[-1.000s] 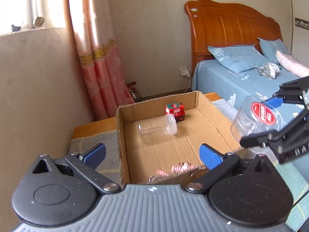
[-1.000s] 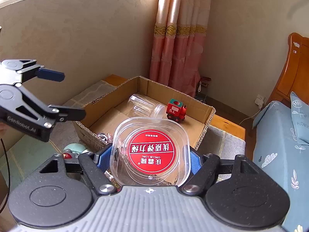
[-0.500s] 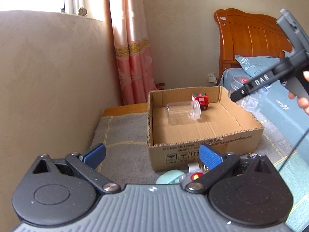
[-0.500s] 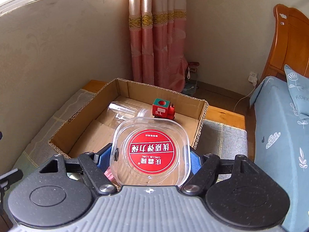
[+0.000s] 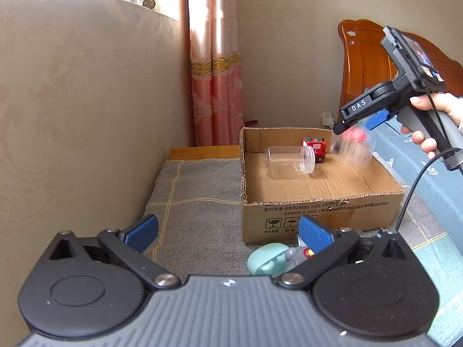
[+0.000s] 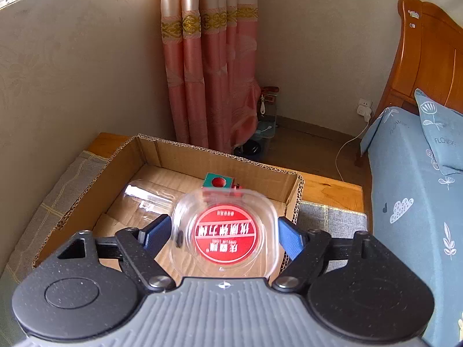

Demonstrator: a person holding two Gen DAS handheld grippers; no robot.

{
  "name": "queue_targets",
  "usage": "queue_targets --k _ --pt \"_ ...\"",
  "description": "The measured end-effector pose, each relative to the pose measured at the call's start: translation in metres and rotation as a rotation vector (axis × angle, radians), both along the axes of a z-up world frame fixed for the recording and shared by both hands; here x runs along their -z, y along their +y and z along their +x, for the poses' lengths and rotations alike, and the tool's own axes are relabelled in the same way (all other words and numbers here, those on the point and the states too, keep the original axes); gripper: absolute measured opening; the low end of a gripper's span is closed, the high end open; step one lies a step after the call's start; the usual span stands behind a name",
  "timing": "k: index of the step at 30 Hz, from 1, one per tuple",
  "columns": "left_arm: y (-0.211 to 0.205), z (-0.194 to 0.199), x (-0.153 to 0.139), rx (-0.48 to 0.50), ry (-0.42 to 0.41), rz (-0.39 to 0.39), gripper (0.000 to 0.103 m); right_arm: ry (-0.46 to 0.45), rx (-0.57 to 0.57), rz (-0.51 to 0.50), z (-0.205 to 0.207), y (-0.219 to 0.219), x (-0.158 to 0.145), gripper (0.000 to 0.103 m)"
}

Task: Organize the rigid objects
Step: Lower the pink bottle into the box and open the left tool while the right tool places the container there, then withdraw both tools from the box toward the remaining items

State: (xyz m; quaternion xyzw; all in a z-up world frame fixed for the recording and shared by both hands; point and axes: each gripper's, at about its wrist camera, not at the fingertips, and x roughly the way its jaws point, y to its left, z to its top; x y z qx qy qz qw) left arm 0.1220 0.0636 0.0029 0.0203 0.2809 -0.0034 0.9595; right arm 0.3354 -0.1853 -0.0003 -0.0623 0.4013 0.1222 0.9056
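An open cardboard box (image 5: 321,211) (image 6: 170,147) sits on a grey checked mat. Inside lie a clear jar on its side (image 5: 289,159) (image 6: 147,196) and a red toy train (image 5: 314,146) (image 6: 218,180). A clear square container with a red label (image 6: 227,232) is blurred, dropping free between the fingers of my right gripper (image 6: 224,232), which is open above the box. In the left wrist view the container (image 5: 354,149) falls below the right gripper (image 5: 358,123). My left gripper (image 5: 228,231) is open and empty, in front of the box.
A mint-green round object (image 5: 264,258) and a small grey and red toy (image 5: 301,253) lie on the mat (image 5: 196,202) before the box. A beige wall is on the left, a pink curtain (image 6: 208,66) behind, a bed (image 6: 416,173) on the right.
My right gripper has opened and let go of the clear container, which now drops over the box. My left gripper has pulled back from the box.
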Motion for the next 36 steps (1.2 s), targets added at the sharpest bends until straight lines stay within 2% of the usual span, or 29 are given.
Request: queue_targets --k 1,3,11,21,36 --pt "0.000 0.000 0.000 -0.002 0.002 -0.001 0.102 -0.008 0.001 -0.004 -0.001 -0.001 0.000 0.099" --pt "0.001 0.000 0.001 -0.004 0.003 -0.002 0.102 -0.026 0.000 0.003 -0.006 -0.003 -0.003 0.103" --pt "-0.003 -0.002 0.002 0.011 0.017 0.001 0.102 -0.021 -0.029 0.016 -0.028 -0.011 -0.009 0.103" --pt "-0.011 -0.006 0.001 0.014 0.038 0.014 0.102 -0.047 -0.099 -0.016 -0.075 -0.012 -0.015 0.103" --pt "-0.013 -0.012 0.013 0.050 0.081 0.008 0.102 0.010 -0.119 -0.040 -0.140 -0.007 0.030 0.103"
